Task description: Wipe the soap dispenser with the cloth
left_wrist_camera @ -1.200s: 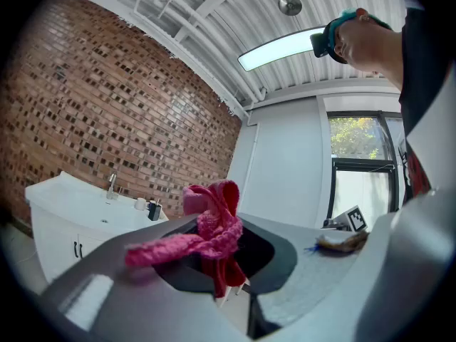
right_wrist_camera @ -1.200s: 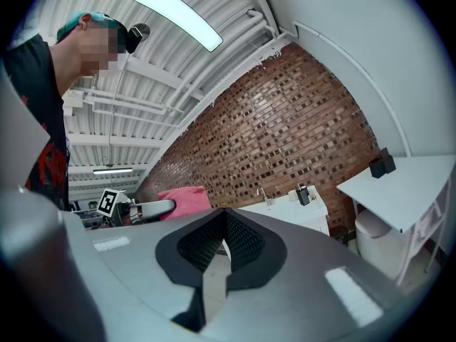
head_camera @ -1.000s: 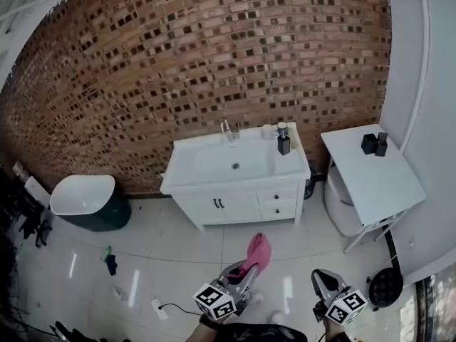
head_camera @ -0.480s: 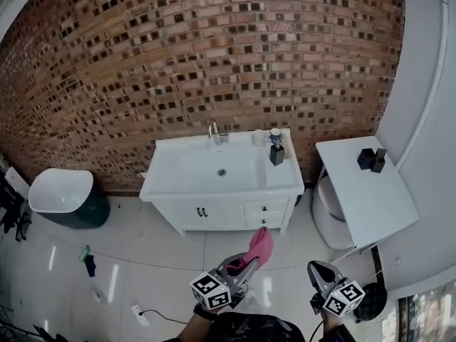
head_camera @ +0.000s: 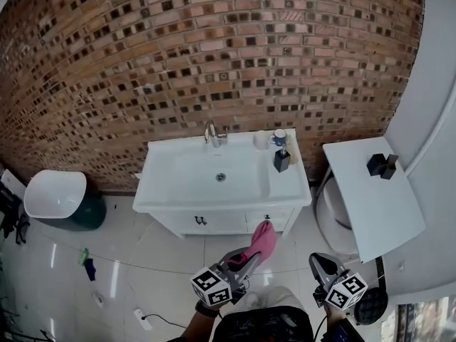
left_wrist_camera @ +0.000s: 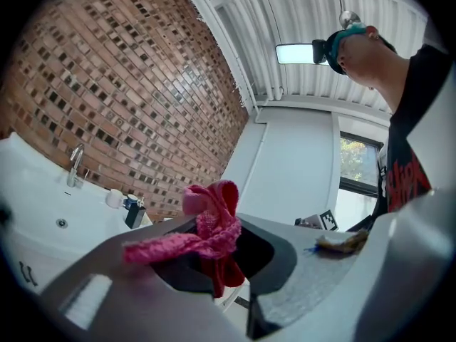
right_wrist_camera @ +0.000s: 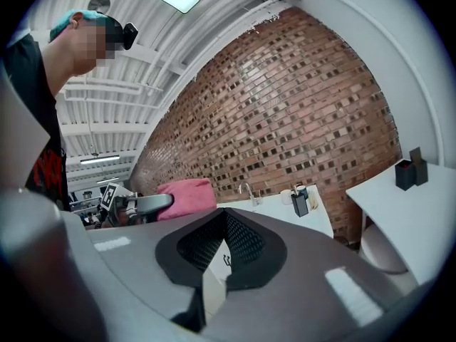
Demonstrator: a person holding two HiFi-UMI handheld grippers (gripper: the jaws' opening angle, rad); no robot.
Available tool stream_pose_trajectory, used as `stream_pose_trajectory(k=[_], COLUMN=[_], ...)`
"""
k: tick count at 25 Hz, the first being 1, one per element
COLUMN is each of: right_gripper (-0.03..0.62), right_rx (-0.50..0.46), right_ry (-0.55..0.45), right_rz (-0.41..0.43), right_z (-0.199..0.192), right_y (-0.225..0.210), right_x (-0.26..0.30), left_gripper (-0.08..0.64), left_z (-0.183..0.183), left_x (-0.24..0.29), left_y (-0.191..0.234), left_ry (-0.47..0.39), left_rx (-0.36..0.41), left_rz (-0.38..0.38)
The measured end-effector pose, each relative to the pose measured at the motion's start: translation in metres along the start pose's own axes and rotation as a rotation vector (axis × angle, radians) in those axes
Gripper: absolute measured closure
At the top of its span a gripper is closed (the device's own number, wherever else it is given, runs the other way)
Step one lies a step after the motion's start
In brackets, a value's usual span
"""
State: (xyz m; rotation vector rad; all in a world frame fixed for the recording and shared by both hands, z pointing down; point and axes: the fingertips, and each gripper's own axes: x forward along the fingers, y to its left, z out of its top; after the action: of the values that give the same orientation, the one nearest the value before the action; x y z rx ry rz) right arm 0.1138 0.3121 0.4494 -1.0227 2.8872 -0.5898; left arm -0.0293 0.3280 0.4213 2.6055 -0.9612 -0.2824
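Head view, steeply down onto a white vanity worktop [head_camera: 178, 187] set against a brick wall [head_camera: 214, 48]. Upright at the back right corner of the worktop, the soap dispenser [head_camera: 282, 155], dark-bodied with a pale pump top, just beside a white cup [head_camera: 261, 140] and to the right of the tap [head_camera: 211, 134]. Next to the dispenser on its right, something pale, possibly a sponge, too small to tell.

Low in the frame, over the tiled floor [head_camera: 164, 262] in front of the vanity and well apart from the worktop, the left hand-held gripper [head_camera: 246, 261], clamped on the pink cloth [head_camera: 262, 239]. In the left gripper view, knitted folds bunched up between the jaws and spilling over both of them.

To its right, the right hand-held gripper [head_camera: 322, 264], also short of the worktop. In the right gripper view, jaws pressed fully together with nothing between them.

Beyond the right edge of the vanity, a white side table [head_camera: 370, 205] with a black holder [head_camera: 382, 165] near its back corner. Off to the left on the floor, a white-lidded bin [head_camera: 53, 194].
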Motion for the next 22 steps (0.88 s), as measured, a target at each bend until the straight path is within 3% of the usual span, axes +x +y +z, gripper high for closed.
stream_pose_trajectory(k=[6, 8, 12, 14, 19, 22], right_gripper=[0.592, 0.592, 0.592, 0.592, 0.592, 0.592], right_rx=[0.051, 0.057, 0.089, 0.095, 0.076, 0.099], right_ry=[0.059, 0.054, 0.085, 0.093, 0.13, 0.169], right_rz=[0.021, 0.043, 0.098, 0.131, 0.16, 0.158], right_z=[0.004, 0.018, 0.043, 0.049, 0.055, 0.043], right_y=[-0.093, -0.126, -0.183, -0.198, -0.224, -0.238], right_x=[0.076, 0.107, 0.154, 0.177, 0.217, 0.233], left_gripper=[0.512, 0.512, 0.511, 0.511, 0.511, 0.511], left_z=[-0.003, 0.004, 0.016, 0.032, 0.058, 0.058], left_x=[0.063, 0.094, 0.164, 0.184, 0.209, 0.213], left_y=[0.066, 0.1, 0.137, 0.148, 0.188, 0.209], left_ry=[0.09, 0.118, 0.193, 0.173, 0.087, 0.093], left_rx=[0.016, 0.029, 0.147, 0.179, 0.092, 0.105], left_rz=[-0.014, 0.019, 0.077, 0.084, 0.131, 0.169])
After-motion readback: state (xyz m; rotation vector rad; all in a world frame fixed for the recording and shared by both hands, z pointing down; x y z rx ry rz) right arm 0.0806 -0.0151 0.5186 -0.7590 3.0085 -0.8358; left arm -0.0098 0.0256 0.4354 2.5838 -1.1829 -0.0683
